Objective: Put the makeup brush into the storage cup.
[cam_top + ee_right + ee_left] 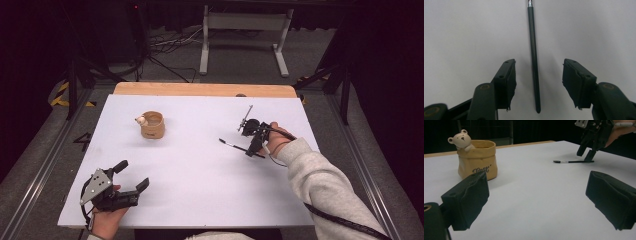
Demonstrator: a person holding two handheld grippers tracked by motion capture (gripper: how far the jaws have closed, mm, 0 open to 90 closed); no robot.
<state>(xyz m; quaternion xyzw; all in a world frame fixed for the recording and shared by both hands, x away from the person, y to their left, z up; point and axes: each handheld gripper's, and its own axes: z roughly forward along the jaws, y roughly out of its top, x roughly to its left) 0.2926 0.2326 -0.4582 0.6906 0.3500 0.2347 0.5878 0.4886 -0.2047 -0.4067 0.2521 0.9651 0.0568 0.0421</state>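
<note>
The left gripper (134,176) rests near the front of the white table (200,200) with its jaws wide open and nothing in them. Farther back stands a little yellow pot (152,125) with a toy bear (461,139) on its rim. On the right lies a thin black brush (534,62), flat on the table. The right gripper (539,82) is over it, jaws half open, one on each side, not touching. This looks like the picking-up step. Next the jaws need to squeeze the brush, then lift.

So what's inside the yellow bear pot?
Nothing shows inside the yellow bear pot beyond its inner wall near the rim; its bottom is hidden by the front wall. A small bear figure clings to the rim.
</note>
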